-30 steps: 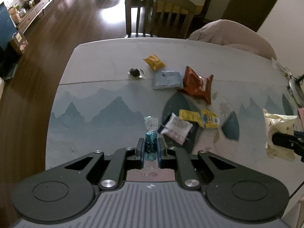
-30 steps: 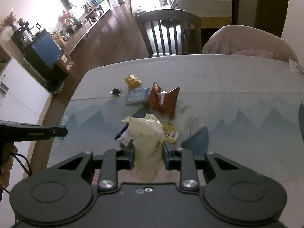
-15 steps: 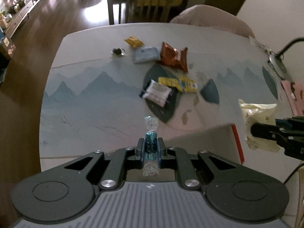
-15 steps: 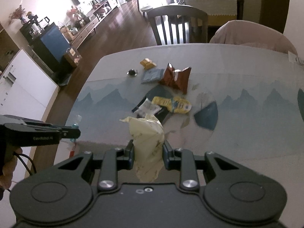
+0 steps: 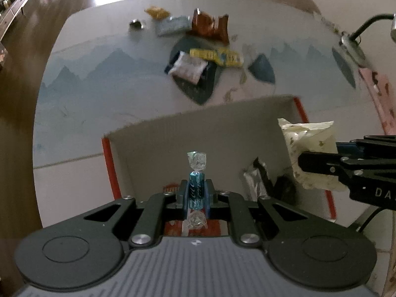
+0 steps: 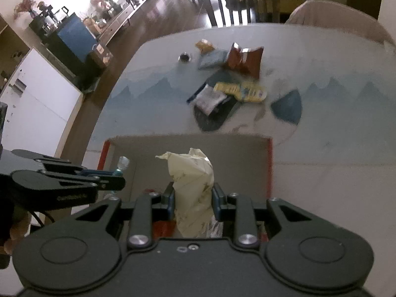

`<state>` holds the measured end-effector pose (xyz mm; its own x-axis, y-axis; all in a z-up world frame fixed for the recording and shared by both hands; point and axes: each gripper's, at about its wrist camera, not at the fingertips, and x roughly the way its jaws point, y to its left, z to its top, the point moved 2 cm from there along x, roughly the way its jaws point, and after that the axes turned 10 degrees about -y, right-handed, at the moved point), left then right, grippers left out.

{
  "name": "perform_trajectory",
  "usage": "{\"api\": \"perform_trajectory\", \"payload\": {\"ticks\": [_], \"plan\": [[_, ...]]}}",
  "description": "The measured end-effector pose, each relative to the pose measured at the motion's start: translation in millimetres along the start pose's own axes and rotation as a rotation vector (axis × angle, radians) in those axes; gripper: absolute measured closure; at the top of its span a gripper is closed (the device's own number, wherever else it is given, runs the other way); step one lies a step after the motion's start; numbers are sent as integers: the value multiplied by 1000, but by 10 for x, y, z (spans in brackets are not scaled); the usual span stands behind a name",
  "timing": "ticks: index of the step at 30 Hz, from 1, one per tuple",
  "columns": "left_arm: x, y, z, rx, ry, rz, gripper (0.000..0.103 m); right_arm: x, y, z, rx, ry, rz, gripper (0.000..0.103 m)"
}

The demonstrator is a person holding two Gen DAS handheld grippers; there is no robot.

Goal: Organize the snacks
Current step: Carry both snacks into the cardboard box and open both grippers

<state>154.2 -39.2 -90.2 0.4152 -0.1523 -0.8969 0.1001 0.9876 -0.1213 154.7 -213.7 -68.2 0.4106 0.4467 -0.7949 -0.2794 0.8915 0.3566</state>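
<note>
My left gripper (image 5: 196,193) is shut on a blue wrapped candy (image 5: 196,188) with clear twisted ends, held above an open cardboard box (image 5: 198,128) with red edges. My right gripper (image 6: 192,196) is shut on a cream snack packet (image 6: 191,185), also above the box (image 6: 188,141). The packet also shows at the right of the left wrist view (image 5: 309,153). A silver packet (image 5: 255,180) lies inside the box. More snacks lie farther off on the table: a white packet (image 5: 188,68), a yellow one (image 5: 217,55), a brown bag (image 5: 210,26), a grey-blue pouch (image 5: 172,26), a small orange pack (image 5: 157,12).
The table (image 5: 99,74) has a mountain-print cover. A small dark round object (image 5: 135,23) sits near the far left. A lamp base (image 5: 351,47) stands at the right edge. A chair (image 6: 237,2) and a covered seat (image 6: 334,14) stand behind the table.
Both grippers have drawn back towards the near edge with their snacks. The cardboard box has come into view beneath them, and the snacks on the table look farther away.
</note>
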Motion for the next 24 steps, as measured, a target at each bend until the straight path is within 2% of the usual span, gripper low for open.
{"api": "perform_trajectory", "payload": {"ticks": [9,24], "plan": [[258,27,-256,-2,59,28,91,324,9,-378,58,92,9,75],[586,-25,-492,59,118,73,91,729,1,-773,116,214,-12,75]]}}
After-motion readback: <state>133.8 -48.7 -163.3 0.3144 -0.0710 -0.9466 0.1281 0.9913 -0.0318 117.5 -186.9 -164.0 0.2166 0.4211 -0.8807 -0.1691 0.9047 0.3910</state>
